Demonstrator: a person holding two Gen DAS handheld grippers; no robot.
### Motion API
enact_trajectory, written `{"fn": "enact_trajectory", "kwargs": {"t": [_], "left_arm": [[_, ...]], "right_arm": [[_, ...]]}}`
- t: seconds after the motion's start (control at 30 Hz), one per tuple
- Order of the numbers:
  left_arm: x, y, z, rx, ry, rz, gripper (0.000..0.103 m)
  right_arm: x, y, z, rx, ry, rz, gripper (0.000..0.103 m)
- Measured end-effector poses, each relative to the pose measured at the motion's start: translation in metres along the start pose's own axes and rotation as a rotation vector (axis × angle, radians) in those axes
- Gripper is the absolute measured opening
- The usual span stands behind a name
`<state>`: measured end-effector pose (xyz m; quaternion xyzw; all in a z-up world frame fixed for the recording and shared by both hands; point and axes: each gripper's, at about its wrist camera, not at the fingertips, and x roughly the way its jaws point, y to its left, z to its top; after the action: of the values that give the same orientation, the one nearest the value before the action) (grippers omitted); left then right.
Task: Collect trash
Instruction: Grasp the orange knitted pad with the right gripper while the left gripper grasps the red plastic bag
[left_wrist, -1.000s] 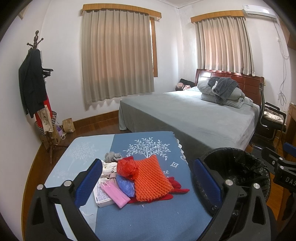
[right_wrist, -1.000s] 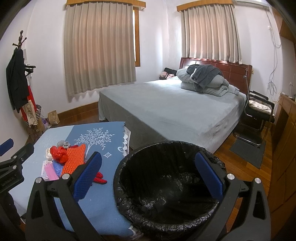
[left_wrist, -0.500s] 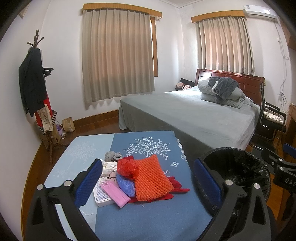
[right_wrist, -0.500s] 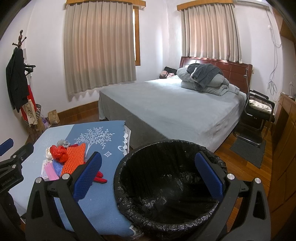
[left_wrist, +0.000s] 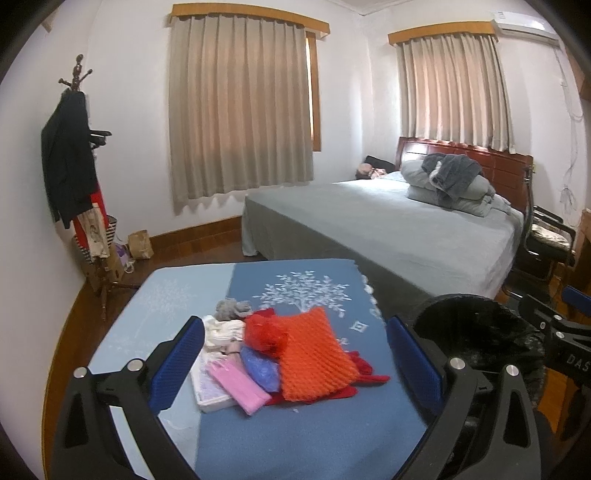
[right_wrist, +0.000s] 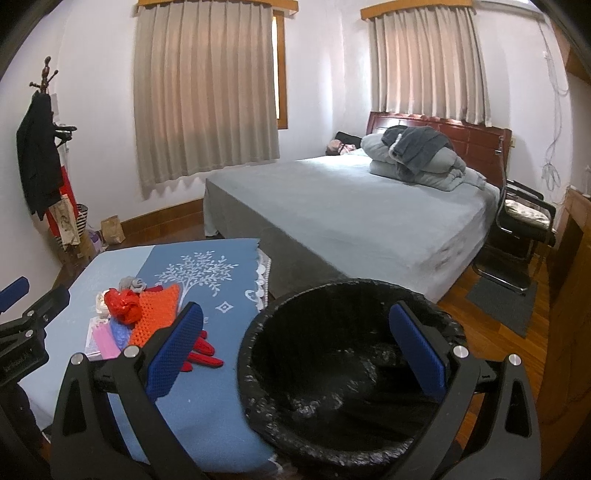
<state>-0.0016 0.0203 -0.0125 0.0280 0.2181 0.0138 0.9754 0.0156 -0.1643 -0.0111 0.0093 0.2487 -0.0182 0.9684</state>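
Left wrist view: a pile of trash waits on the blue surface, nothing picked up yet.

Left gripper (left_wrist: 295, 363) hovers above the near edge of the surface (left_wrist: 295, 435), fingers spread wide and empty, framing the trash pile (left_wrist: 280, 354): an orange mesh piece (left_wrist: 314, 354), a red crumpled bag (left_wrist: 264, 330), a pink packet (left_wrist: 240, 384) and paper scraps. Right gripper (right_wrist: 295, 354) hangs level over the black-lined bin (right_wrist: 332, 373), which stands just right of the surface, fingers also apart and empty. The task looks to be at its start; the next move likely calls for lowering the left gripper onto one piece, closing, then carrying it right to the bin.
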Motion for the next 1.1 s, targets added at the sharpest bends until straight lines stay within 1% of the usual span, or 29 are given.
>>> {"fn": "enact_trajectory", "kwargs": {"t": [0.17, 0.33, 0.43, 0.53, 0.6, 0.63, 0.67, 0.73, 0.8, 0.87, 0.9, 0.93, 1.0, 1.03, 1.1], "left_arm": [[0.019, 0.027, -0.007, -0.023, 0.006, 0.070, 0.097], [0.037, 0.057, -0.016, -0.042, 0.026, 0.141, 0.097], [0.046, 0.068, -0.020, -0.044, 0.035, 0.169, 0.097], [0.054, 0.077, -0.025, -0.050, 0.049, 0.179, 0.097], [0.056, 0.083, -0.029, -0.057, 0.051, 0.180, 0.097], [0.059, 0.085, -0.030, -0.059, 0.053, 0.180, 0.097], [0.061, 0.087, -0.031, -0.062, 0.057, 0.182, 0.097], [0.064, 0.092, -0.032, -0.066, 0.063, 0.184, 0.097], [0.067, 0.095, -0.034, -0.071, 0.067, 0.184, 0.097], [0.071, 0.097, -0.036, -0.076, 0.072, 0.179, 0.097], [0.072, 0.098, -0.037, -0.076, 0.075, 0.178, 0.097], [0.074, 0.098, -0.037, -0.076, 0.078, 0.177, 0.097], [0.077, 0.100, -0.038, -0.080, 0.085, 0.170, 0.097], [0.080, 0.101, -0.037, -0.083, 0.087, 0.166, 0.097], [0.084, 0.099, -0.037, -0.082, 0.090, 0.157, 0.097]], "right_arm": [[0.021, 0.023, 0.000, -0.019, 0.016, 0.056, 0.098], [0.051, 0.055, 0.000, -0.031, 0.051, 0.142, 0.098], [0.068, 0.072, -0.002, -0.042, 0.074, 0.189, 0.098], [0.087, 0.088, -0.002, -0.069, 0.099, 0.213, 0.096], [0.100, 0.101, -0.006, -0.100, 0.127, 0.232, 0.086], [0.106, 0.104, -0.007, -0.107, 0.140, 0.243, 0.083], [0.112, 0.109, -0.009, -0.113, 0.153, 0.257, 0.080], [0.124, 0.114, -0.014, -0.123, 0.172, 0.257, 0.079], [0.135, 0.120, -0.018, -0.133, 0.191, 0.265, 0.072], [0.145, 0.125, -0.023, -0.143, 0.220, 0.272, 0.068], [0.151, 0.127, -0.025, -0.146, 0.234, 0.277, 0.063], [0.154, 0.128, -0.027, -0.147, 0.247, 0.288, 0.060], [0.161, 0.131, -0.030, -0.151, 0.276, 0.317, 0.047], [0.164, 0.132, -0.032, -0.151, 0.294, 0.336, 0.043], [0.168, 0.133, -0.035, -0.141, 0.326, 0.396, 0.020]]}}
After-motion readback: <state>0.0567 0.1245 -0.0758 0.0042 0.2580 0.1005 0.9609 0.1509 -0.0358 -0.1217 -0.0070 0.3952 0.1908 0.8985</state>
